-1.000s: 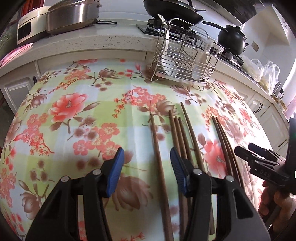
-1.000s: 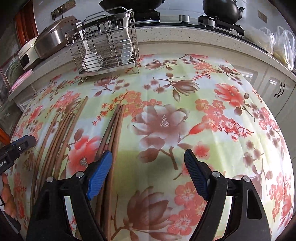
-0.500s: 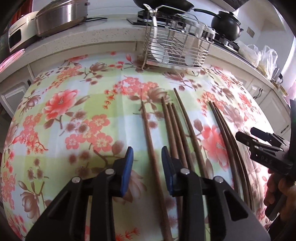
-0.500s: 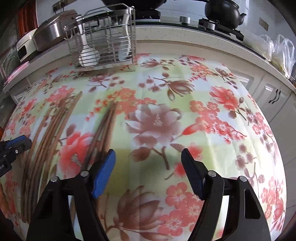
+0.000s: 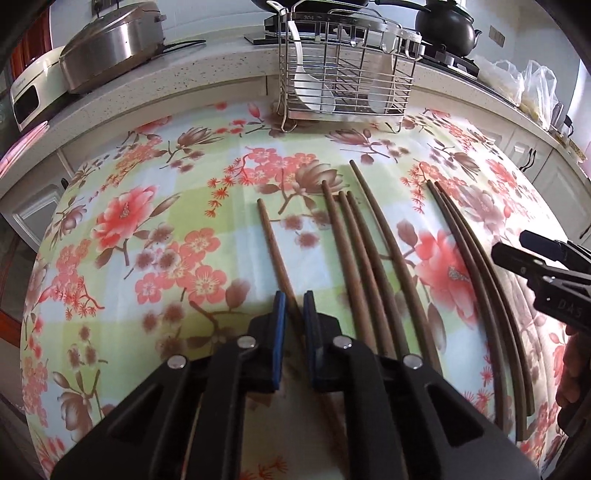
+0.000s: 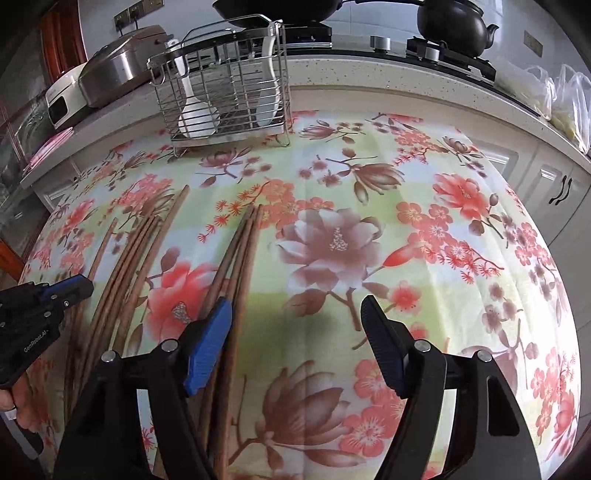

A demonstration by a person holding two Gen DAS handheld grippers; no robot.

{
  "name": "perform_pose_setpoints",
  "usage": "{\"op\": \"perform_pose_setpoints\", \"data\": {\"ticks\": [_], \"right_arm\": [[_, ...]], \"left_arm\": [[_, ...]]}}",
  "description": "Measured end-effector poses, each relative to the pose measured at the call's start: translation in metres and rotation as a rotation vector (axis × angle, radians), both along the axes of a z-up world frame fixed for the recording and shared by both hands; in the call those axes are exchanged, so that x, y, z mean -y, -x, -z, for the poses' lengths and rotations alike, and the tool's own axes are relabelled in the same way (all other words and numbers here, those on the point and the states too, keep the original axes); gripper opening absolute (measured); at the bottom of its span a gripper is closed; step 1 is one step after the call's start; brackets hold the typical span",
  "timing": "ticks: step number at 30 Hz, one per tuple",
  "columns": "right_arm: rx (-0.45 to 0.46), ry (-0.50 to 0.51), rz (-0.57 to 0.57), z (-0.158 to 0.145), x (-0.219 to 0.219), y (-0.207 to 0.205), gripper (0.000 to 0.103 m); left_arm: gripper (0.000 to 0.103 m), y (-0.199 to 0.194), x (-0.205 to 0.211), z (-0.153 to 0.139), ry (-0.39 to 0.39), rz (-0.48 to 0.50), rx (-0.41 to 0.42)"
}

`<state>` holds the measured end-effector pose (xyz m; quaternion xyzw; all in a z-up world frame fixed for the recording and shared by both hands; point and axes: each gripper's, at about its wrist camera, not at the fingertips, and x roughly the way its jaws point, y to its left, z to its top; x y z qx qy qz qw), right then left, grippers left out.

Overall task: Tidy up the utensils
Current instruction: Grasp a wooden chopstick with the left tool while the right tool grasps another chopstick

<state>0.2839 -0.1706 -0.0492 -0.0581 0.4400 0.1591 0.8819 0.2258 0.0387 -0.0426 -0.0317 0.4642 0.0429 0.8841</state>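
The left gripper (image 5: 293, 301) has just been closing, and its blue fingers (image 5: 279, 314) now stand together on the near part of 1 brown chopstick (image 5: 271, 243), which lies alone on the flowered cloth (image 5: 155, 236) and runs away from the camera toward the back. Just right of it lie 4 more chopsticks (image 5: 364, 243) side by side, some touching, the outermost one reaching farthest back. Farther right, apart from these, is a tight bundle of darker chopsticks (image 5: 476, 266) that curves along the cloth; how many it holds cannot be told. In the right wrist view the right gripper (image 6: 297, 314) hangs over the cloth with its fingers (image 6: 212, 332) wide apart and nothing between them; its left finger stands over the near part of that darker bundle, whether touching it cannot be told, and its right finger is over bare cloth. The left gripper shows at the left edge of that view, with part of a hand (image 6: 16, 406) below it. At the back of the cloth stands a wire rack (image 5: 347, 70) holding a white spoon (image 5: 308, 92) and another white piece, well apart from all the chopsticks and with open cloth between. Behind it runs a speckled counter (image 5: 207, 74) carrying a steel cooker (image 5: 110, 44), a white appliance (image 5: 31, 92) beside it, a black pan (image 6: 277, 7), a black teapot (image 5: 448, 27) on a stove, and plastic bags (image 5: 532, 86) at the far right. White cabinet doors (image 6: 554, 181) with dark handles show below the counter.
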Motion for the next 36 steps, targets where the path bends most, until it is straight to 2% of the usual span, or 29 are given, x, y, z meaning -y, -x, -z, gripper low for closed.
{"op": "perform_pose_setpoints", "data": {"ticks": [8,10,15,17,19,24,36], "right_arm": [[-0.012,0.021,-0.001,0.005,-0.005,0.0,0.067],[-0.02,0.03,-0.01,0.006,-0.01,0.002,0.056],[-0.02,0.014,-0.035,0.005,-0.016,0.002,0.043],[-0.01,0.015,-0.037,0.004,-0.015,0.002,0.033],[-0.01,0.008,-0.037,0.004,-0.014,0.0,0.014],[-0.011,-0.03,-0.045,-0.002,-0.009,-0.002,0.01],[0.103,-0.084,-0.047,-0.065,0.006,0.013,0.009]], "left_arm": [[0.008,0.001,-0.005,0.0,-0.018,-0.017,-0.005],[0.008,0.002,-0.008,0.0,-0.01,-0.021,-0.007],[0.008,0.002,-0.014,-0.002,0.007,-0.031,-0.006],[0.008,0.004,-0.017,-0.004,0.027,-0.033,-0.001],[0.008,0.004,-0.02,-0.006,0.038,-0.038,0.005],[0.007,0.007,-0.025,-0.016,0.053,-0.043,0.033],[0.006,0.016,-0.032,-0.06,0.069,-0.046,0.144]]}}
